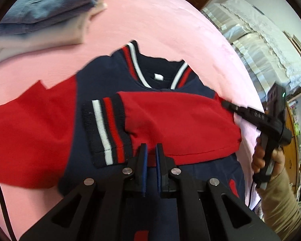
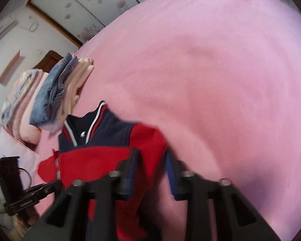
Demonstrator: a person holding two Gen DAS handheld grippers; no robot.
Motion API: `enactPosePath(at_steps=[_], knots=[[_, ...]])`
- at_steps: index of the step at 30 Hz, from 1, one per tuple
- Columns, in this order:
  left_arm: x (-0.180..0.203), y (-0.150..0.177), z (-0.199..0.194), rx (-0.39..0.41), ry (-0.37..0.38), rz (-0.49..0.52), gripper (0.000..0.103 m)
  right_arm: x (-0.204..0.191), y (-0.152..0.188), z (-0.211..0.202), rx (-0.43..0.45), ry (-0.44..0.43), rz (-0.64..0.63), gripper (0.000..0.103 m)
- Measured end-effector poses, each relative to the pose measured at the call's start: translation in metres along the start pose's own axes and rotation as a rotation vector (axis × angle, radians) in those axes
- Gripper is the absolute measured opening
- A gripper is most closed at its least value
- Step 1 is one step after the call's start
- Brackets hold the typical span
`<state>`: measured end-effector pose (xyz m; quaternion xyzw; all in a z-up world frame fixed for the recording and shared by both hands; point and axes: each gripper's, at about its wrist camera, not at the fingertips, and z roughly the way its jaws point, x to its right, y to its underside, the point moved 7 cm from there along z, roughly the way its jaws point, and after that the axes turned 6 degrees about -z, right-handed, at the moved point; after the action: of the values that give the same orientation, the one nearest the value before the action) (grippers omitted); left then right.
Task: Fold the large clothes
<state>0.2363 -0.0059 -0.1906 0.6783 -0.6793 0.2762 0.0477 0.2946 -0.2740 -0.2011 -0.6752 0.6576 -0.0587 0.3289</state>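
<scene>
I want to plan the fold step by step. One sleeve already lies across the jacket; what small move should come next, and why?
Probably move the left gripper to the other sleeve and fold it over the jacket. That sleeve is spread flat on the pink bed, while the folded sleeve lies across the chest. The left gripper looks empty, a small gap between its fingers.

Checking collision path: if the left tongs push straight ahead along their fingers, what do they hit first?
Most likely the folded-over red sleeve of the jacket, lying right ahead of the left tongs. Depth is unclear; they may already be just above it.
</scene>
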Motion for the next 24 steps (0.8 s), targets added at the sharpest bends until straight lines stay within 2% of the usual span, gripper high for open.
enactPosePath(at_steps=[1, 3, 6, 8, 10, 11, 14, 16, 20, 24], knots=[[0.0, 0.0, 0.007, -0.01, -0.011, 0.009, 0.004, -0.007, -0.01, -0.006, 0.054, 0.043, -0.082, 0.004], [-0.003, 0.002, 0.022, -0.032, -0.025, -0.001, 0.004, -0.015, -0.02, -0.005, 0.084, 0.085, -0.183, 0.004], [-0.007, 0.001, 0.031, -0.042, -0.014, -0.032, 0.004, -0.019, -0.017, 0.016, 0.028, 0.149, -0.269, 0.004], [-0.006, 0.001, 0.03, -0.042, -0.01, -0.034, 0.004, -0.013, -0.013, 0.021, -0.011, 0.156, -0.235, 0.006], [-0.003, 0.002, 0.025, -0.042, -0.019, -0.023, 0.004, -0.004, -0.014, 0.008, 0.013, 0.132, -0.15, 0.017], [-0.001, 0.002, 0.021, -0.046, -0.026, -0.009, 0.004, -0.001, -0.014, -0.002, 0.036, 0.132, -0.126, 0.019], [0.016, -0.004, 0.008, -0.041, -0.06, 0.069, 0.008, -0.004, -0.004, -0.035, 0.087, 0.129, -0.132, 0.02], [0.033, -0.013, 0.001, -0.03, -0.067, 0.141, 0.009, -0.015, 0.011, -0.054, 0.098, 0.119, -0.186, 0.02], [0.077, -0.039, 0.007, -0.057, -0.029, 0.247, 0.01, -0.031, 0.036, -0.069, 0.085, 0.102, -0.243, 0.02], [0.131, -0.061, 0.038, -0.121, 0.029, 0.362, 0.01, -0.039, 0.05, -0.066, 0.068, 0.079, -0.243, 0.02]])
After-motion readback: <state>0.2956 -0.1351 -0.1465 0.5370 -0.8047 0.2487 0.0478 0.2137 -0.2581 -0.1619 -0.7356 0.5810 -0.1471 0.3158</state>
